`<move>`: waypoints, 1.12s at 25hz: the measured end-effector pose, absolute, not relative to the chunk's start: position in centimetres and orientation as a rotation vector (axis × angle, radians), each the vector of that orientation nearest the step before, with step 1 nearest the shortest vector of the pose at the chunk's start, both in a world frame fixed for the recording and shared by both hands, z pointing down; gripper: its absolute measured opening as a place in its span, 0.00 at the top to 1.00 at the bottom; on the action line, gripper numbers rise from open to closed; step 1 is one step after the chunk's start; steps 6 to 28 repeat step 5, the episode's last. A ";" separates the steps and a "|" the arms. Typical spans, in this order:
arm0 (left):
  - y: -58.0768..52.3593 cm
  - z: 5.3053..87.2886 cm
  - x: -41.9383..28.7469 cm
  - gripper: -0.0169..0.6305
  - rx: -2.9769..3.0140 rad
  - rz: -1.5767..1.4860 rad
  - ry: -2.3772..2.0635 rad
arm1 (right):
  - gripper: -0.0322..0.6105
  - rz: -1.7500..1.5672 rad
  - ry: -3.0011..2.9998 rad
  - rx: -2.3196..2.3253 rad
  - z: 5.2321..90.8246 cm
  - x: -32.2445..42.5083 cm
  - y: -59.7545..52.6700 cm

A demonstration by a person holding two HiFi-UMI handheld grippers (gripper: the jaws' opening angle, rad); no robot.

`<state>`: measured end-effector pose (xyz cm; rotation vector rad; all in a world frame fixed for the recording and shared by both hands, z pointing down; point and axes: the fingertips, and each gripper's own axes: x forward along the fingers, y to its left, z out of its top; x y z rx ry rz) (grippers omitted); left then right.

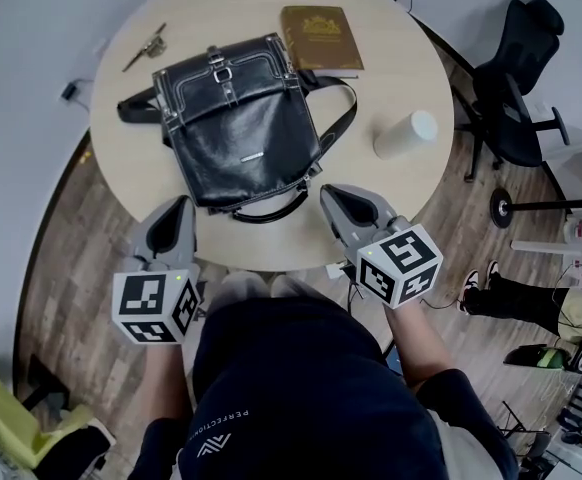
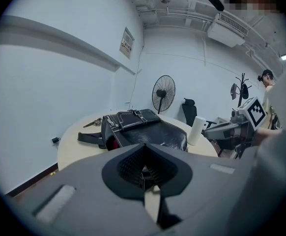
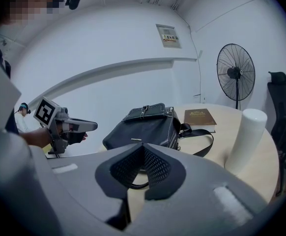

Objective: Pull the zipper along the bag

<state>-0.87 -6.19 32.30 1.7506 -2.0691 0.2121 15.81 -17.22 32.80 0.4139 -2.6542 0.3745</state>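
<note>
A black leather bag [image 1: 239, 120] with white stitching and two buckled straps lies flat on the round wooden table [image 1: 391, 198]; its carry handle [image 1: 271, 211] points toward me and its shoulder strap [image 1: 337, 118] trails to the right. The zipper pull is not visible in any view. My left gripper [image 1: 182, 208] hovers at the table's near edge, just left of the bag's near corner, shut and holding nothing. My right gripper [image 1: 330, 196] sits to the right of the handle, also shut and holding nothing. The bag [image 2: 143, 131] lies ahead of the left jaws and the bag [image 3: 148, 126] ahead of the right jaws.
A brown book [image 1: 319, 38] lies beyond the bag. To the bag's right stands a white cylinder [image 1: 405, 134]. A small metal item [image 1: 145, 48] rests at the table's far left. A black office chair [image 1: 516, 78] stands beside the table on the right, a standing fan [image 2: 163, 93] behind.
</note>
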 end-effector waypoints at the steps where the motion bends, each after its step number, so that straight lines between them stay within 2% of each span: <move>1: -6.2 32.3 -0.8 0.95 1.751 0.212 -2.067 | 0.95 0.375 -2.656 0.411 32.8 15.8 -17.2; 28: -6.3 32.0 -0.8 0.95 1.756 0.203 -2.058 | 0.95 0.387 -2.665 0.401 33.0 15.5 -16.8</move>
